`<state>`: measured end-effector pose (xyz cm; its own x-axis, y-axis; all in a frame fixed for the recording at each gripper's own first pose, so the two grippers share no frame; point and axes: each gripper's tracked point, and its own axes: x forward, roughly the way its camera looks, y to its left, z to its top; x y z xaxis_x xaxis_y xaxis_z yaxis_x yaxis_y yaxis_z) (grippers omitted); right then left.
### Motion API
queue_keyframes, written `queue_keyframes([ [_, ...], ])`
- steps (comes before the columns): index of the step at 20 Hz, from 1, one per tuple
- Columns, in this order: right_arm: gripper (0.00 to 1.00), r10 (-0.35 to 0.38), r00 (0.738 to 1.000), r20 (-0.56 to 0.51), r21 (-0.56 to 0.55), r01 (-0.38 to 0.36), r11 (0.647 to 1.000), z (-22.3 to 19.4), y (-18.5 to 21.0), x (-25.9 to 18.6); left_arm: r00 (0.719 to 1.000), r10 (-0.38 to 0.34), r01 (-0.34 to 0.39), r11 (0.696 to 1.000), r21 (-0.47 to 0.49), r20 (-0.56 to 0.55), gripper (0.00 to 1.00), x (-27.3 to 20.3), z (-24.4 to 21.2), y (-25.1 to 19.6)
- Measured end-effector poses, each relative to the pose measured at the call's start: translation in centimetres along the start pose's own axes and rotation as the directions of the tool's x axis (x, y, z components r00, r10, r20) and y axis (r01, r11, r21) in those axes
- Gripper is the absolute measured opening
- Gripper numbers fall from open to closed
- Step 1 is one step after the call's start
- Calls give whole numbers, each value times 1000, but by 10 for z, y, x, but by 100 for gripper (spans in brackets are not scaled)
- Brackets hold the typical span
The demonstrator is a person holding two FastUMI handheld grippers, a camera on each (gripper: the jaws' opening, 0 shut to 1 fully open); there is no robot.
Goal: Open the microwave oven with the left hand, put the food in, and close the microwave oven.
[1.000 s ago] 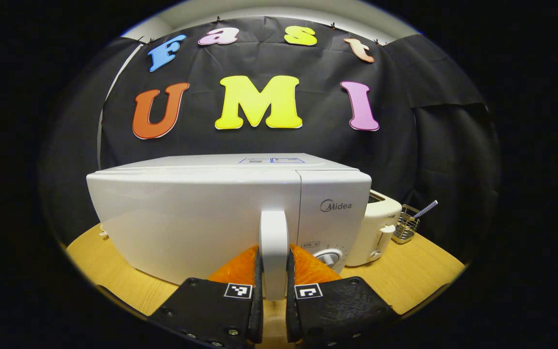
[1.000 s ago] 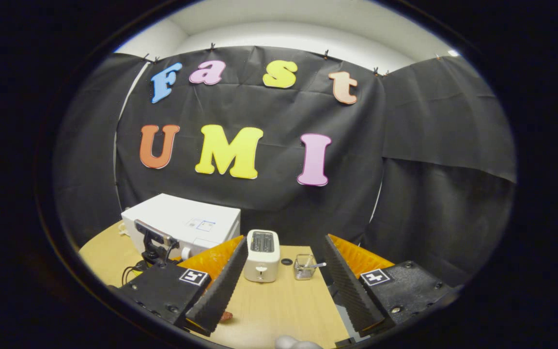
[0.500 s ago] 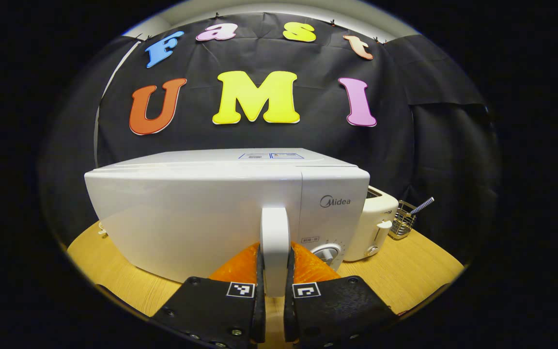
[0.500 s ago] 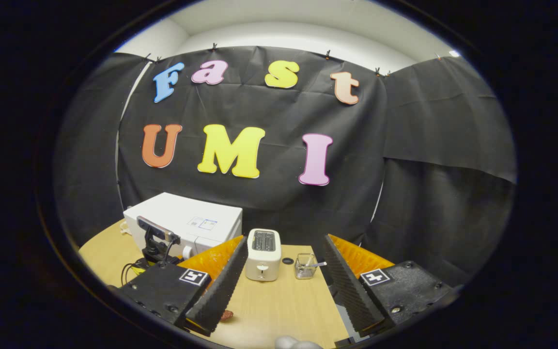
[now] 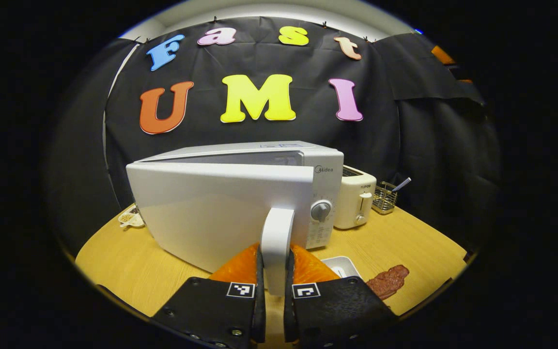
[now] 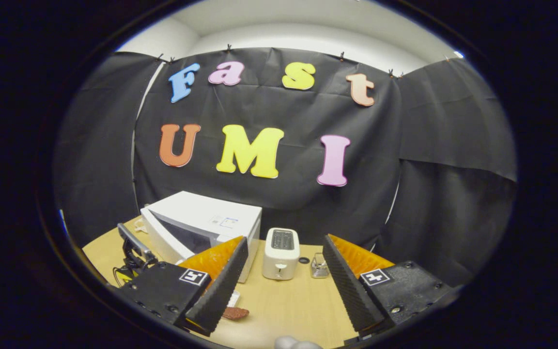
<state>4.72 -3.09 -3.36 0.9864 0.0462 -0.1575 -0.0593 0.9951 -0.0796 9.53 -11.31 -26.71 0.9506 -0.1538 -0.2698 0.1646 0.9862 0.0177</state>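
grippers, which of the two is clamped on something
The left gripper: its fingers pinch the microwave door's handle. The right gripper is spread wide, holding nothing.

A round light-wood table [image 5: 395, 242] carries everything: the white microwave oven [image 5: 221, 203] stands toward its left and back, with a white toaster [image 5: 354, 196] just beside its right side and a small wire basket [image 5: 385, 198] farther right near the cloth wall. In front of the microwave lie a small white tray [image 5: 341, 265] and, just right of it, a reddish-brown piece of food [image 5: 388, 281]. By the microwave's left rear corner sits a small white dish [image 5: 131, 219]
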Motion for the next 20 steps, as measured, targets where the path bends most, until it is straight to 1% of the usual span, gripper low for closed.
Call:
queue_keyframes([
  [4, 99, 42, 999, 9, 10, -42, 999, 0, 27, -10, 999, 30, -29, 1000, 11, -31, 14, -46, -16, 32],
  [6, 99, 69, 998, 8, 16, -69, 997, -1, 43, -14, 996, 72, -72, 997, -7, -51, 17, -68, -23, 52],
  [14, 99, 124, 992, -14, 21, -124, 992, -15, 97, -21, 974, 213, -212, 977, 13, -83, 18, -128, -46, 137],
  [15, 92, 128, 992, -17, 19, -128, 992, -15, 102, -23, 971, 224, -224, 974, 13, -77, 18, -134, -48, 147],
  [16, 92, 134, 991, -19, 20, -134, 991, -18, 107, -24, 970, 231, -231, 973, 8, -80, 18, -138, -50, 155],
  [17, 99, 138, 990, -23, 23, -138, 990, -19, 111, -26, 969, 232, -233, 972, -1, -84, 18, -140, -53, 163],
  [19, 99, 144, 989, -30, 23, -144, 989, -22, 117, -28, 972, 218, -220, 976, -8, -89, 18, -143, -54, 170],
  [20, 92, 147, 989, -31, 21, -146, 989, -22, 120, -30, 975, 205, -207, 978, -20, -89, 18, -146, -54, 172],
])
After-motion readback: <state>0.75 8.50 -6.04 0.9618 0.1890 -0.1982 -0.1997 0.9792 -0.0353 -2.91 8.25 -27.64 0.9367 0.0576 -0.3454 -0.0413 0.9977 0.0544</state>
